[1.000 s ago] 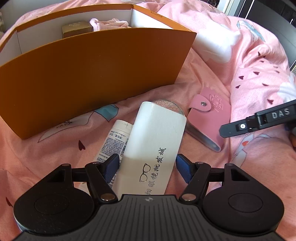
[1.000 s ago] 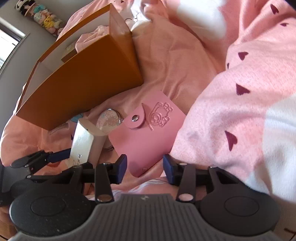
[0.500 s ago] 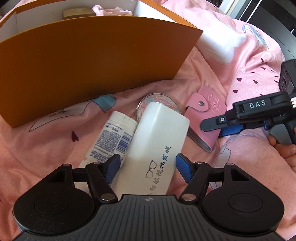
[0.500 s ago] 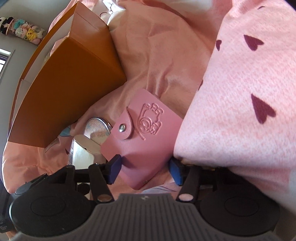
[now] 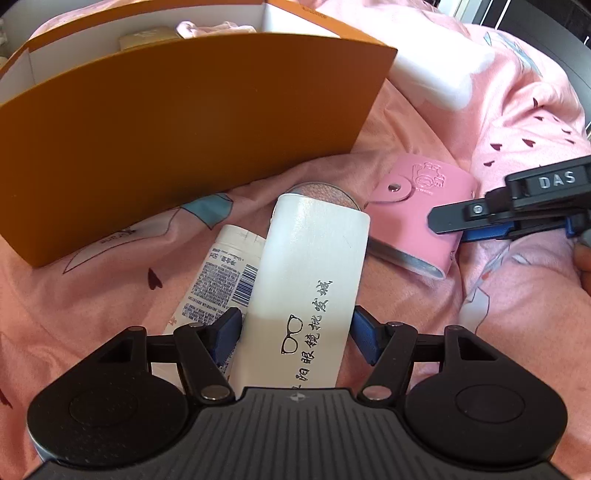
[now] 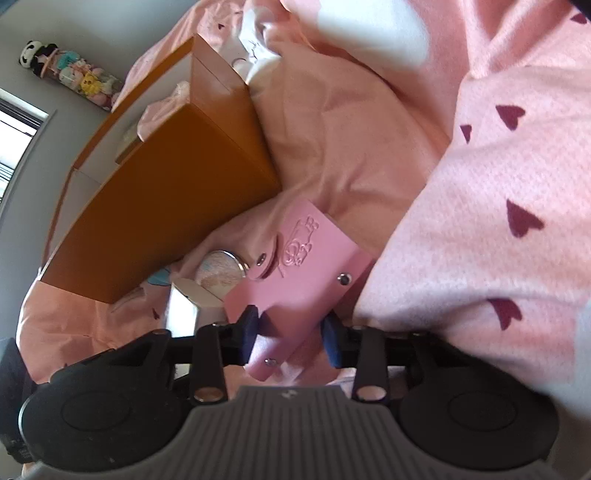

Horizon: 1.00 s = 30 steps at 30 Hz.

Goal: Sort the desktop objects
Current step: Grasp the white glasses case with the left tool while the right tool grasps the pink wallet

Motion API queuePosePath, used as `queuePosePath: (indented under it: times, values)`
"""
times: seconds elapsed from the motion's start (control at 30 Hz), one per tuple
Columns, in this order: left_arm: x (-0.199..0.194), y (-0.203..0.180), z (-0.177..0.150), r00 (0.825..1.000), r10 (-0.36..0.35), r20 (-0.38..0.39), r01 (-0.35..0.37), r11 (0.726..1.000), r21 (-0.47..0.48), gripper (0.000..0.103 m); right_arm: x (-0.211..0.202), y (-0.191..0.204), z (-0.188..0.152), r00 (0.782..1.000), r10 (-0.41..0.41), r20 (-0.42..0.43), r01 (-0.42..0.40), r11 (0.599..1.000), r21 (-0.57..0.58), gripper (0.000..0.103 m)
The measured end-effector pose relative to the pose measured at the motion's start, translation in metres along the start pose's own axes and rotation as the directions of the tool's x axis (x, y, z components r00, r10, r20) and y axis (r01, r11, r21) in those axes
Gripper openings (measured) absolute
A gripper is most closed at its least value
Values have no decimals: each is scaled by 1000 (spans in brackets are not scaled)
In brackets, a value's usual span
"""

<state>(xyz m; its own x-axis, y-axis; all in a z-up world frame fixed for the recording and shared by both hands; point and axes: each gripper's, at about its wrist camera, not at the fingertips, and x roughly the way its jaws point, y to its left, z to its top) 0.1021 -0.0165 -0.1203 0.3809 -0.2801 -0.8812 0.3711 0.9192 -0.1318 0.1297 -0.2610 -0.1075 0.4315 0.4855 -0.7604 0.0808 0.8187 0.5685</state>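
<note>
A white glasses case [image 5: 314,266] lies on the pink bedding, its near end between the fingers of my left gripper [image 5: 295,332]. Those jaws are closing, with the blue pads right at the case's sides. Beside it lie a white tube [image 5: 218,280] and a round glittery compact [image 5: 325,194], part-hidden by the case. My right gripper [image 6: 291,334] is closing on the near end of a pink card holder [image 6: 303,288], and its pads press on both sides. In the left wrist view the same gripper [image 5: 480,221] reaches over the card holder [image 5: 417,218] from the right.
An orange open-top box [image 5: 184,129] stands just behind the objects, holding a gold item [image 5: 147,35] and pink cloth [image 5: 210,27]. A thick fold of pink duvet [image 6: 480,240] rises close on the right. A hand [image 5: 583,266] shows at the right edge.
The right gripper's jaws have drawn together onto the pink card holder, which now sits turned between the pads. The left gripper stays around the glasses case, jaws slightly narrower.
</note>
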Motion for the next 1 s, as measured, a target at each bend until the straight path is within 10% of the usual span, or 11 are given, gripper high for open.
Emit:
queuePosePath:
  times: [0.4, 1.0]
  values:
    - [-23, 35, 4, 996, 33, 81, -18, 985, -174, 72, -17, 50, -6, 992, 125, -33, -129, 969, -212, 20]
    - [-29, 35, 2, 999, -25, 37, 32, 983, -183, 73, 12, 59, -15, 992, -6, -125, -40, 931, -363, 21]
